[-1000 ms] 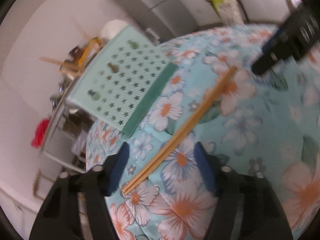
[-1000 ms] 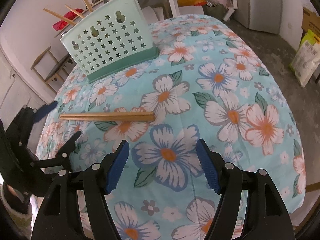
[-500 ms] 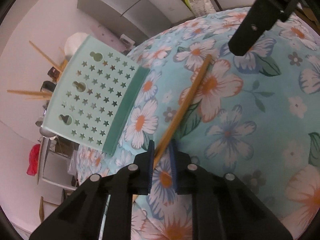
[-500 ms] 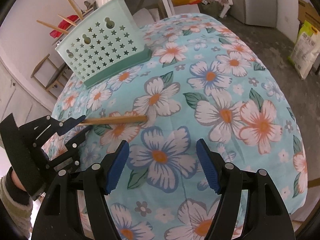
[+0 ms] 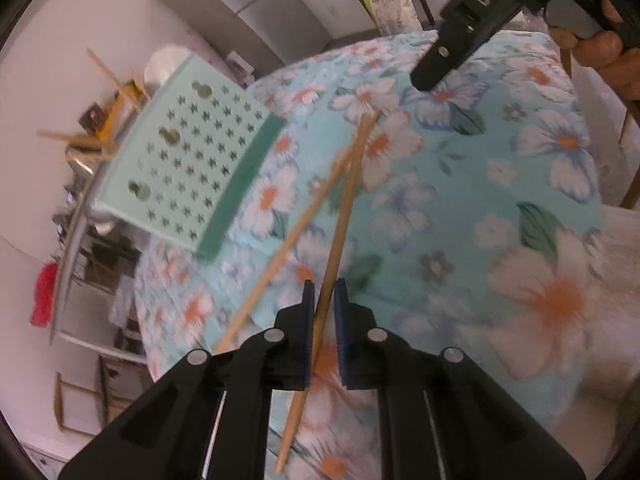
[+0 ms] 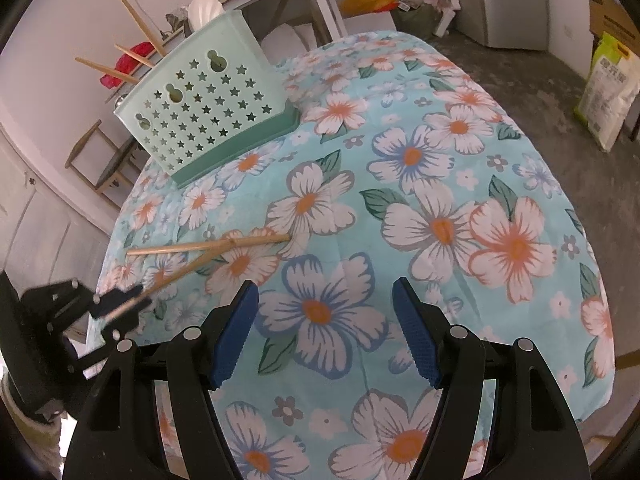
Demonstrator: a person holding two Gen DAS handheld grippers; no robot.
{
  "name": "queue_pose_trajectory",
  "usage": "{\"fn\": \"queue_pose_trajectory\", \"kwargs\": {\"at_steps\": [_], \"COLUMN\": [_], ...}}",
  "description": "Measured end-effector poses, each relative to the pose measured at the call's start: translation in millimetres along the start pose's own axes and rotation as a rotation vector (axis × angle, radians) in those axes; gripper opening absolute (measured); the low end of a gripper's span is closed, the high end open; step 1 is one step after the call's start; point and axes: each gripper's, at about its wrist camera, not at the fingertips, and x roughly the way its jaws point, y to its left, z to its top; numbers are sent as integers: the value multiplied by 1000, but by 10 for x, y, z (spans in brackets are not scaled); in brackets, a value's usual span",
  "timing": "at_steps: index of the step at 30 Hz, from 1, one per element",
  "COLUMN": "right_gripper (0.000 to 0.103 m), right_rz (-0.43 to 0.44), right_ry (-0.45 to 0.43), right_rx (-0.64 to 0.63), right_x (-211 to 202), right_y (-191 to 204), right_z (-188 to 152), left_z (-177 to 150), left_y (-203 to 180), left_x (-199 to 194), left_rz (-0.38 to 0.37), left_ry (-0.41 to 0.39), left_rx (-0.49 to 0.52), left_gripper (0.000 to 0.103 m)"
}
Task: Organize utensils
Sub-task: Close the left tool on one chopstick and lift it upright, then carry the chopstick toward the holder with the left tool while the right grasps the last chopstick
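Left gripper (image 5: 322, 300): the jaws are closing, and its blue pads (image 5: 308, 312) pinch one wooden chopstick (image 5: 340, 216) near its lower end. The held chopstick runs from below the pads up and away across the cloth; its short tail sticks out beneath the gripper. In the right wrist view the same gripper (image 6: 120, 304) sits at the left edge of the table, with the chopstick (image 6: 176, 276) slanting up from its tips toward the table's middle.

Second chopstick (image 5: 288, 240): lies free on the cloth, just left of the held one. The two sticks spread apart at the near end and meet at the far end, forming a narrow V; in the right wrist view the free stick (image 6: 200, 246) lies nearly level and crosses the held one close to their far tips.

Right gripper (image 6: 325, 334): jaws spread wide, nothing between the blue pads (image 6: 236, 332), poised above the flowered tablecloth (image 6: 440, 200). In the left wrist view its black body (image 5: 460, 40) enters from the upper right, gripped by a hand (image 5: 612, 56).

Utensil holder (image 6: 208, 108): pale green plastic with star-shaped cut-outs and a darker green base, standing at the far left part of the table, well apart from both chopsticks. More chopsticks (image 6: 140, 24) project upward from behind its top edge

Background: a grey cabinet (image 5: 240, 20) and a printed sack (image 6: 608, 92) on the floor
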Motion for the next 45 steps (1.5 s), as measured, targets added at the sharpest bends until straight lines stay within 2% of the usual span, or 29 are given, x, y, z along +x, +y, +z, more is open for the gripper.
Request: {"fn": "queue_pose_trajectory", "kwargs": {"at_steps": [4,6,9,16,22,26,29,32,35,39,45], "right_gripper": [67,67,67,67,67,67,67,67,67,66,60], "right_rz": [5,6,7,13,18,22,25,33,50,115,211], "right_ry": [0,-1,0,10,12,11,9,8,3,-6,9], "right_rx": [-2,-6,-5,16,25,35,43,50,57,75,95], "right_x": [-18,-24,-20,21,27,34,23,2,-33,-86,-61], "right_y": [7,26,35,-9,-36,-45,-50,-46,-35,24,186], "right_z": [-5,-6,-9,-16,-15,-14,-20,-19,-5,29,62], "left_z": [-50,-39,23,244,429,537,602,608,567,496,277], "left_y": [23,64,154,327,342,294,281,330,436,626,936], "left_x": [-13,-29,-23,210,455,547,573,560,467,296,6], "left_rz": [-38,-54,-112,-277,-340,-349,-340,-342,-336,-323,-323], "left_ry": [19,17,0,5,27,37,40,32,8,-35,-108], "left_rx": [-45,-75,-134,-281,-341,-331,-325,-355,-408,-486,-653], "left_gripper": [11,21,28,28,24,14,11,6,6,6,6]}}
